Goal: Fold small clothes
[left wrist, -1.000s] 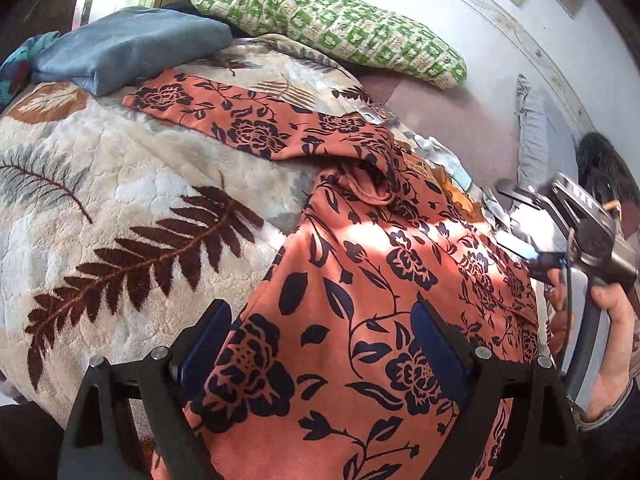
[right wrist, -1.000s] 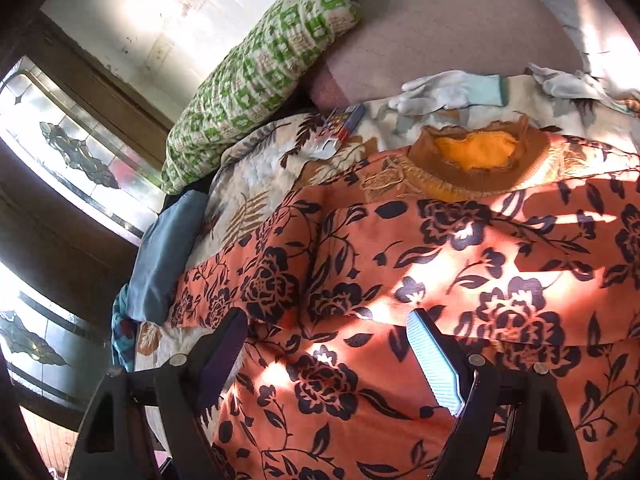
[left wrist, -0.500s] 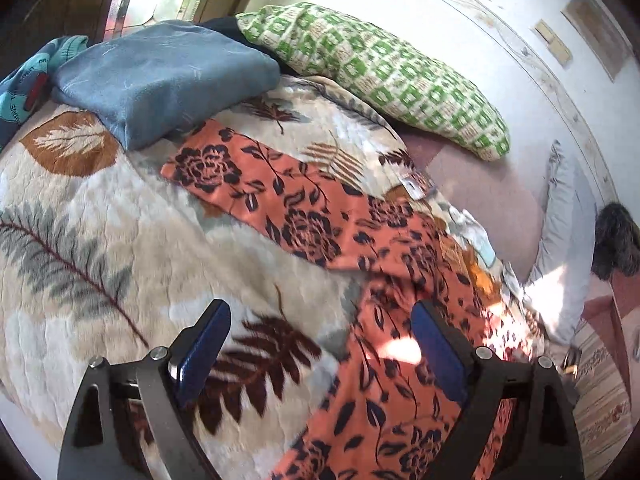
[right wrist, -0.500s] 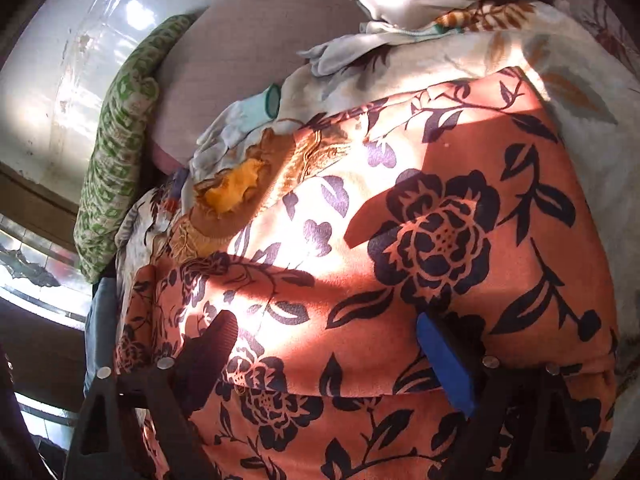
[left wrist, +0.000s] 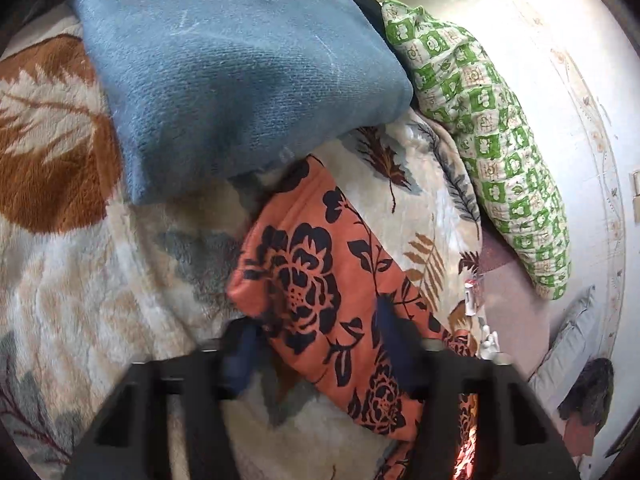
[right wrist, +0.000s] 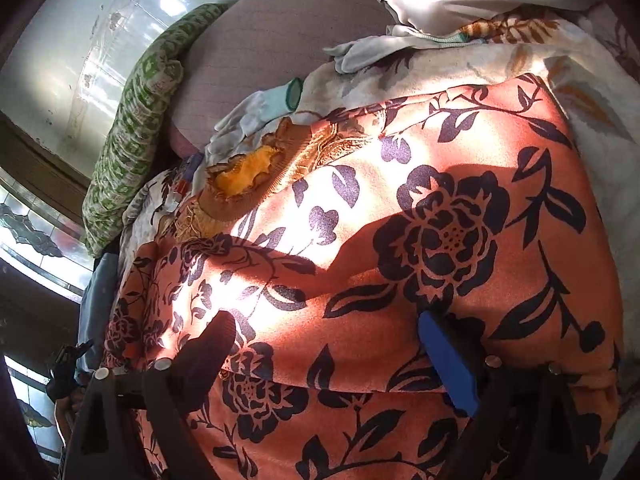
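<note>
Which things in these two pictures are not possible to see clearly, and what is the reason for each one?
- Left gripper: motion blur in the left wrist view; whether it touches the floral garment's sleeve is unclear.
- Floral garment: its hem is cut off by the bottom edge of the right wrist view.
- Leaf-print blanket: partly covered by the blue pillow.
- Small items beside the blanket: too small to identify.

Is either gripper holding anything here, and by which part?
Left gripper straddles the floral garment's sleeve end; grip unclear through blur. Right gripper is open, holding nothing.
</note>
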{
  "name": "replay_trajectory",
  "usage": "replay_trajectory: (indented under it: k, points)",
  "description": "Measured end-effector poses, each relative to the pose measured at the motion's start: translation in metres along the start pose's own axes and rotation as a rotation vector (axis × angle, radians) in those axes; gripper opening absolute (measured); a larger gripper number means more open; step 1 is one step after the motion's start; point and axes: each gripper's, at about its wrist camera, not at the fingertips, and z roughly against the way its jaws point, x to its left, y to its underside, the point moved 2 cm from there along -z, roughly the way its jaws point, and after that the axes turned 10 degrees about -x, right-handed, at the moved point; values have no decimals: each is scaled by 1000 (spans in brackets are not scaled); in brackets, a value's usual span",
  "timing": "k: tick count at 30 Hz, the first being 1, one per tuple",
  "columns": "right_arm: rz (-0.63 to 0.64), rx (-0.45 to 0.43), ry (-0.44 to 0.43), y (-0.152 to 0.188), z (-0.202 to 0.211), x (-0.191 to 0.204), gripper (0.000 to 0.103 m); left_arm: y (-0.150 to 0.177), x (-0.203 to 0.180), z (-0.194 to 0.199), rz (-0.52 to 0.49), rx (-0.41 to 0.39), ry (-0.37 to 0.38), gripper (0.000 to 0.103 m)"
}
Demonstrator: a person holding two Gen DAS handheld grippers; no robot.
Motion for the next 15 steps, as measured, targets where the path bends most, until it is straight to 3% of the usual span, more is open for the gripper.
replay_trajectory:
  k: [4,8,12,15]
  points:
    - [24,8,14,1,-1,4,95,-3,-12,-3,-79,-12,-86,4]
    - [24,13,10,1,13,7,94,6,-90,42,-338,-149,-54,3]
    - [50,-59,-67,10,62,11,94,55,-213,103,-633,-274,119,3]
    - [60,-126,-91,20,103,5,94,121,-299,136,-810,-296,290,4]
